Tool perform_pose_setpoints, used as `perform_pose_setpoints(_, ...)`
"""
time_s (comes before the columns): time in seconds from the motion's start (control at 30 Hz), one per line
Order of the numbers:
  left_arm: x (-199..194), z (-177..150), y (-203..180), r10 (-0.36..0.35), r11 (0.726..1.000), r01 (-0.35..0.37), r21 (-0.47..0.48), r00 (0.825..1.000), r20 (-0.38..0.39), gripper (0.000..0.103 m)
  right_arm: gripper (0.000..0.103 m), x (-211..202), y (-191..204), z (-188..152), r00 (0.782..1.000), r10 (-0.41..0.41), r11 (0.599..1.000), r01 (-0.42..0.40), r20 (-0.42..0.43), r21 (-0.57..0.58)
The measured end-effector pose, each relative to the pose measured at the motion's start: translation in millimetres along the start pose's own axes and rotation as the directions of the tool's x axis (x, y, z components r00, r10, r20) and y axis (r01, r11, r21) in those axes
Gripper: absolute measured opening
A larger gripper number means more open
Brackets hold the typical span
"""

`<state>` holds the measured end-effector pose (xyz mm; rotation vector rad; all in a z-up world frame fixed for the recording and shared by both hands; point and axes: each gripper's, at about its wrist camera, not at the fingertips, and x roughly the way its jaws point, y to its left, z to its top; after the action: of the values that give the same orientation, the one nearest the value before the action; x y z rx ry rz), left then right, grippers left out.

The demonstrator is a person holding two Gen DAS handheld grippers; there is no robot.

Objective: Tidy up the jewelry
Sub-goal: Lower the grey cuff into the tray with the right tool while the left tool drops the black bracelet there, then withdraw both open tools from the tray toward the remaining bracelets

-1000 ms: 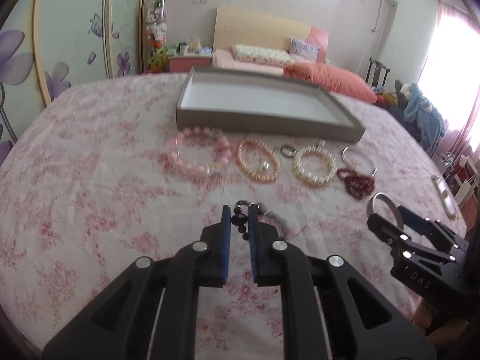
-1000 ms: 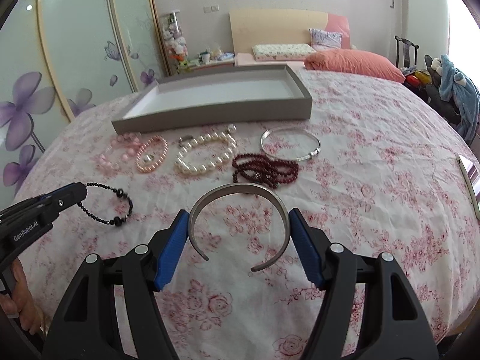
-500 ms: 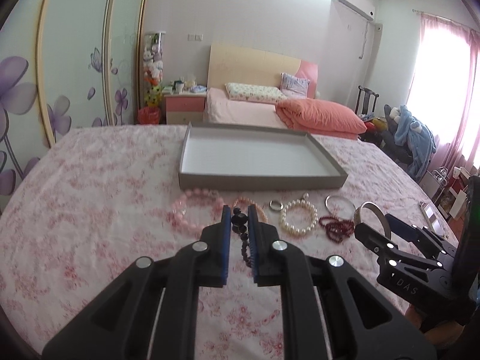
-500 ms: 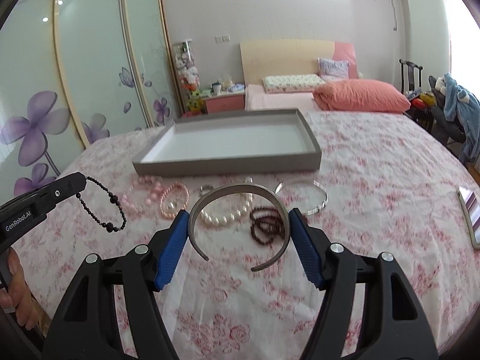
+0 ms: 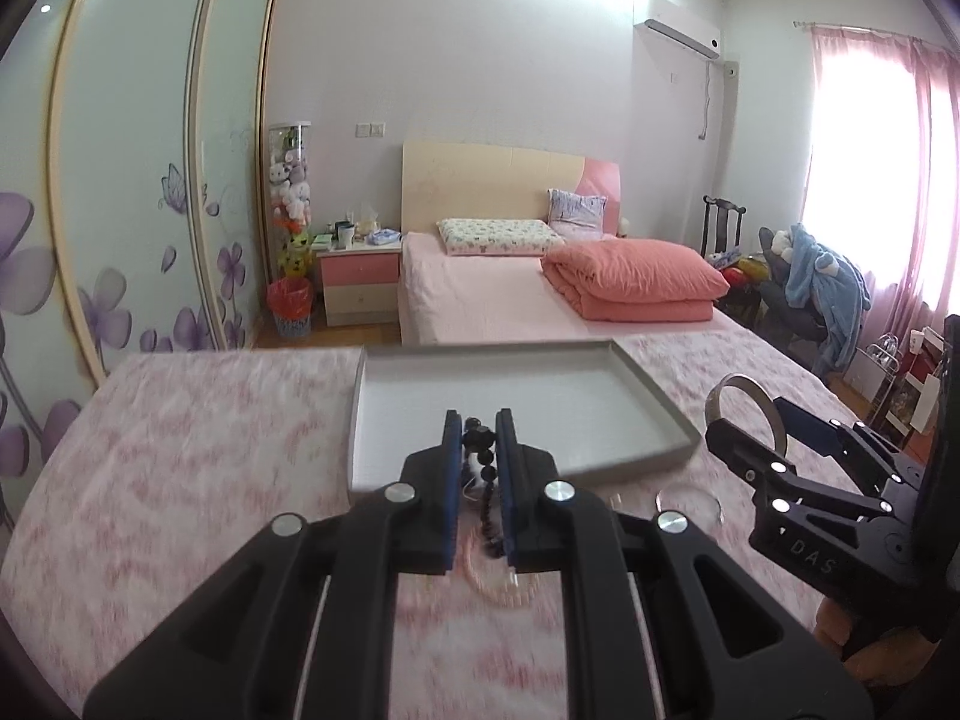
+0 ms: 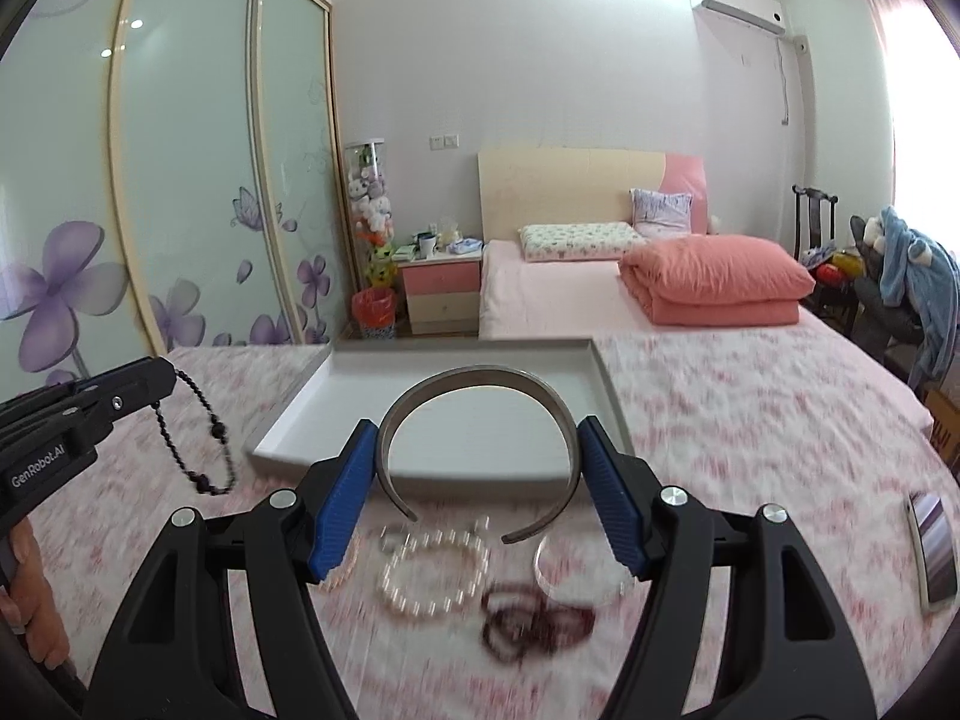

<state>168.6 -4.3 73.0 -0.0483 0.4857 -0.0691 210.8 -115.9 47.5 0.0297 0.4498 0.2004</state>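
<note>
Closest in, the left gripper (image 5: 479,450) is pinching a black bead bracelet (image 5: 483,461) (dangling), the right gripper (image 6: 480,483) clamps a silver cuff bangle (image 6: 474,381), both up off the floral tablecloth (image 6: 750,420), grey tray (image 6: 336,414) just beyond.

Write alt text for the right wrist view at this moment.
The right gripper holds an open silver cuff bangle between its blue pads, raised in front of an empty grey tray. At left, the left gripper dangles a black bead bracelet; pearl and dark red bracelets lie blurred below.
</note>
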Motion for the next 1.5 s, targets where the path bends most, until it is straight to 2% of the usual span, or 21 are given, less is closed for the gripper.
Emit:
perform_pose_setpoints(0.23,64.9,35.9,15.5,-0.002,0.999,0.0,-0.039,0.999,-0.046,0.012,0.068,60.8,-11.1,31.4,1.0,-0.021,0.999,0.021,-0.009,0.032)
perform_pose_setpoints(0.4,117.7,49.9,27.2,0.013,0.999,-0.018,-0.051,0.996,-0.088,0.012,0.068,116.9,-16.3,40.5,0.996,0.002,0.998,0.004,-0.09,0.063)
perform_pose_setpoints(0.63,175.7,51.6,37.8,0.009,0.997,-0.021,-0.078,0.988,-0.152,0.012,0.068,187.1,-19.2,31.0,0.97,0.016,0.995,0.008,-0.242,0.098)
perform_pose_setpoints(0.83,206.1,51.2,33.4,0.007,0.998,-0.02,-0.064,0.982,-0.186,0.012,0.068,212.7,-17.0,22.7,0.947,0.004,0.996,0.024,-0.321,0.083)
perform_pose_setpoints(0.93,213.4,49.6,34.9,0.004,0.997,-0.02,-0.076,0.98,-0.198,0.014,0.069,215.6,-13.6,21.6,0.942,-0.002,0.997,0.028,-0.337,0.072)
perform_pose_setpoints(1.0,213.7,48.6,37.4,0.007,0.996,-0.025,-0.086,0.981,-0.195,0.023,0.077,208.5,-13.2,23.4,0.95,-0.003,0.998,0.024,-0.314,0.066)
perform_pose_setpoints(1.03,212.2,48.5,39.8,0.011,0.996,-0.028,-0.089,0.982,-0.19,0.03,0.077,204.5,-13.7,24.8,0.954,-0.002,0.998,0.022,-0.301,0.064)
perform_pose_setpoints(1.23,188.7,48.3,54.7,0.037,0.992,-0.057,-0.11,0.984,-0.172,0.031,0.077,169.6,-22.8,31.9,0.97,-0.011,0.998,0.025,-0.241,0.056)
perform_pose_setpoints(1.33,170.1,44.4,62.7,0.061,0.991,-0.08,-0.11,0.985,-0.159,0.036,0.077,151.0,-28.9,33.2,0.976,-0.012,0.998,0.025,-0.216,0.059)
perform_pose_setpoints(1.5,134.5,32.2,73.9,0.085,0.988,-0.103,-0.115,0.984,-0.154,0.037,0.077,115.8,-34.9,32.2,0.985,-0.014,0.999,0.022,-0.172,0.043)
